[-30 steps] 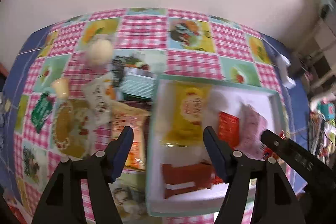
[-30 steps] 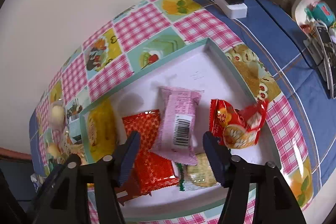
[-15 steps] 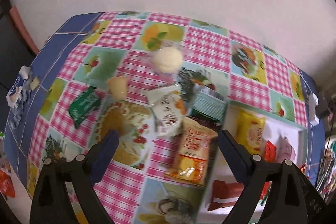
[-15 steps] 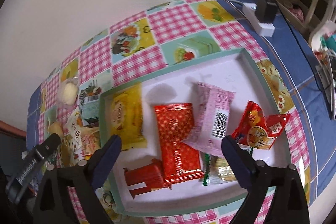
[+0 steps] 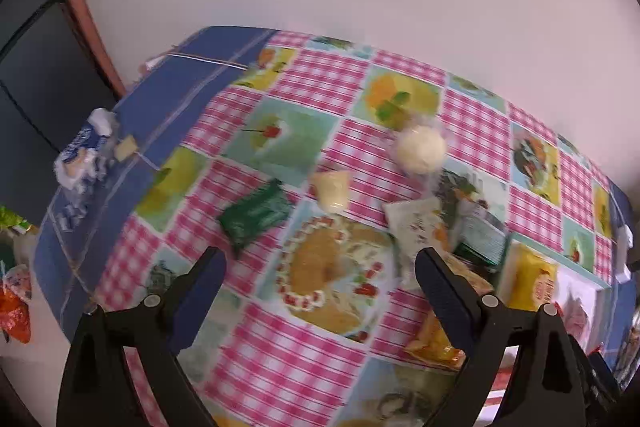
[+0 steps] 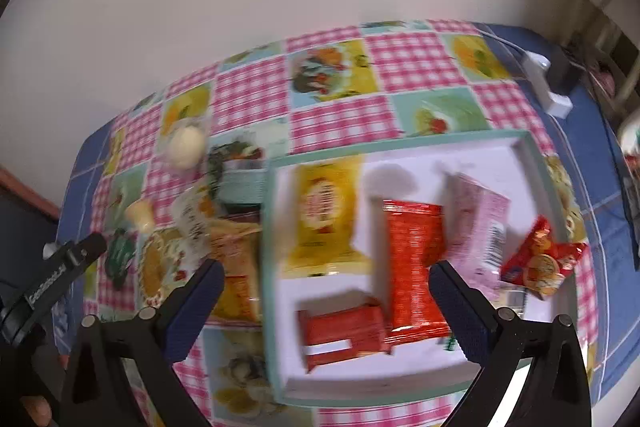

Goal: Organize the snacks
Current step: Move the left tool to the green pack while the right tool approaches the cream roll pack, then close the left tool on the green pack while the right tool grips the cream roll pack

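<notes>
A white tray with a teal rim (image 6: pixel 400 143) holds a yellow packet (image 6: pixel 324 211), a red packet (image 6: pixel 416 259), a pink packet (image 6: pixel 476 227), a small red box (image 6: pixel 344 331) and a red crinkled bag (image 6: pixel 540 263). Left of it lie loose snacks: an orange packet (image 5: pixel 436 339), a white packet (image 5: pixel 416 231), a green packet (image 5: pixel 256 215), a pale round snack (image 5: pixel 420 149) and a small yellow snack (image 5: pixel 332 189). My left gripper (image 5: pixel 320 267) is open and empty above the loose snacks. My right gripper (image 6: pixel 326 283) is open and empty above the tray.
The table has a pink checked cloth with fruit pictures (image 5: pixel 328 87) over a blue cloth. A white power strip (image 6: pixel 548 87) lies at the far right. Crumpled blue and white wrappers (image 5: pixel 84 155) lie at the left edge. A wall stands behind.
My left gripper has swung left from over the tray to over the loose snacks. My right gripper has also shifted left and both have opened wider.
</notes>
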Motion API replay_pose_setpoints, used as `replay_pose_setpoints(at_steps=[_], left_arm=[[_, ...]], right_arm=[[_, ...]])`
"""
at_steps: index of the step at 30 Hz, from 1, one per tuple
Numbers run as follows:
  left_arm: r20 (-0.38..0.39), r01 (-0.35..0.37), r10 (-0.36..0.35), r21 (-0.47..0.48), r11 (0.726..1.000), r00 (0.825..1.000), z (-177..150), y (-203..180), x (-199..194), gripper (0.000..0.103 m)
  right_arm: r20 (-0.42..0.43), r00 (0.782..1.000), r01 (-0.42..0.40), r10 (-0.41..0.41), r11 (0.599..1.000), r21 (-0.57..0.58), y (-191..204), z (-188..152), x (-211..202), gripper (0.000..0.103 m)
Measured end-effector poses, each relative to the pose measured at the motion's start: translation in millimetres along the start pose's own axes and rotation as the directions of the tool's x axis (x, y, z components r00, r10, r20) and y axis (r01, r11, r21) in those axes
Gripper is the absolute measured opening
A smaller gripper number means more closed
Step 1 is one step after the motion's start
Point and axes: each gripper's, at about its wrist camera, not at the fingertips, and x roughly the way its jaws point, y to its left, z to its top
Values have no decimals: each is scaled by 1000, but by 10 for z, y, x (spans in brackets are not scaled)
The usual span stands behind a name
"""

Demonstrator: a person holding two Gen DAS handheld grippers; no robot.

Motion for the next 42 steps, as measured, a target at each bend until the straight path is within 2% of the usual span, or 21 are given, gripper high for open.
replay_pose_setpoints(at_steps=[3, 7, 16, 22, 27, 33, 40, 42], left_arm=[[9, -24, 24, -38, 999, 1000, 28, 146, -18, 96], [-27, -62, 60, -89, 994, 998, 50, 348, 20, 96], [-80, -98, 83, -212, 972, 993, 36, 828, 84, 96], [-131, -70, 39, -239, 968, 991, 12, 945, 226, 96], [-163, -45, 15, -180, 983, 987, -4, 775, 378, 96], [-229, -43, 14, -124, 991, 973, -41, 609, 651, 96], [-231, -23, -15, -160, 987, 973, 16, 711, 753, 96], [-230, -16, -27, -181, 983, 973, 43, 786, 769, 96]], right_arm=[[14, 1000, -19, 20, 998, -64, 215, -33, -5, 103], [15, 999, -43, 46, 991, -124, 488, -91, 25, 103], [-9, 991, -132, 132, 974, -182, 798, -153, 125, 103], [-27, 988, -156, 154, 973, -173, 802, -128, 282, 102], [-58, 987, -154, 147, 976, -152, 742, -111, 468, 89], [-69, 987, -153, 145, 979, -136, 697, -76, 607, 78], [-83, 987, -145, 135, 982, -125, 671, -51, 748, 64], [-91, 987, -145, 135, 982, -124, 681, -59, 784, 63]])
